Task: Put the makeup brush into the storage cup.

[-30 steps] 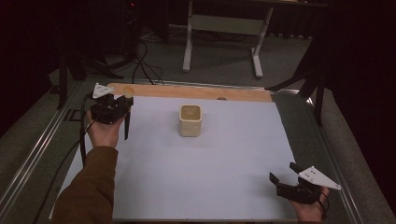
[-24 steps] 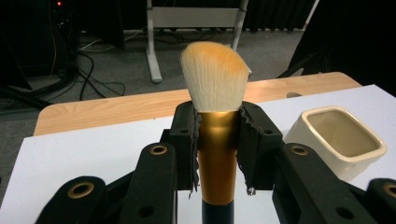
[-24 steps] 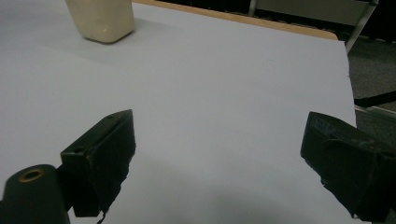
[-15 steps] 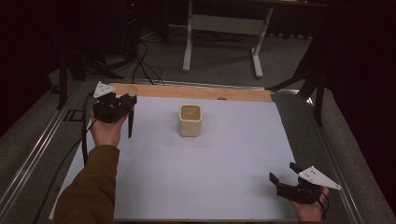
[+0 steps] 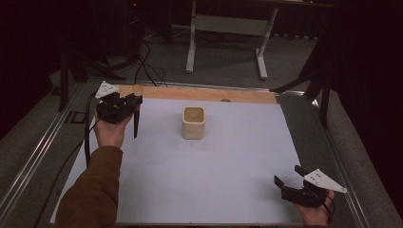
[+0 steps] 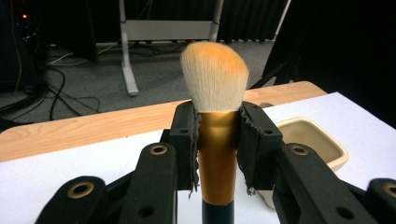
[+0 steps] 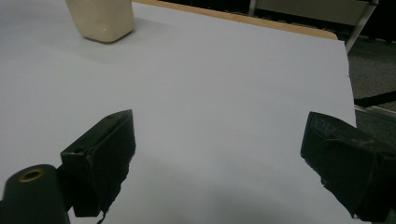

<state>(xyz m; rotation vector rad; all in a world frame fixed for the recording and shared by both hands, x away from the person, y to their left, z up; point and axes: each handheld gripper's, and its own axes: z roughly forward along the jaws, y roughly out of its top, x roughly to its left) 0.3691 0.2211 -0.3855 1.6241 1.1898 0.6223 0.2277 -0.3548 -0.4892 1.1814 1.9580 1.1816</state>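
1. Nearest the person, the right claw (image 5: 291, 179) hovers low over the white sheet, toward the near right corner of the table (image 5: 247, 156) and well apart from the cream cup (image 5: 194, 122). Its jaws stand wide apart with nothing between them; the right gripper view shows bare white sheet in the gap.
2. Farther off, left of the cream cup, the left claw (image 5: 135, 102) is clamped on one makeup brush (image 6: 215, 116). Its pads press the gold ferrule just below the bristles, as the left gripper view shows. In the high view the dark handle hangs down toward the sheet and the bristle head points away, toward the far wooden edge.
3. The cream cup stands upright and open near the middle of the table, toward the far side, apart from both claws.
4. The step in hand seems to be carrying the brush to the cup. To do it well, keep the clamp firm on the ferrule, bring the handle tip above the cup's opening, hold the brush close to upright, then lower it inside before letting go.
5. Count: one brush, one cup, two claws, one table.
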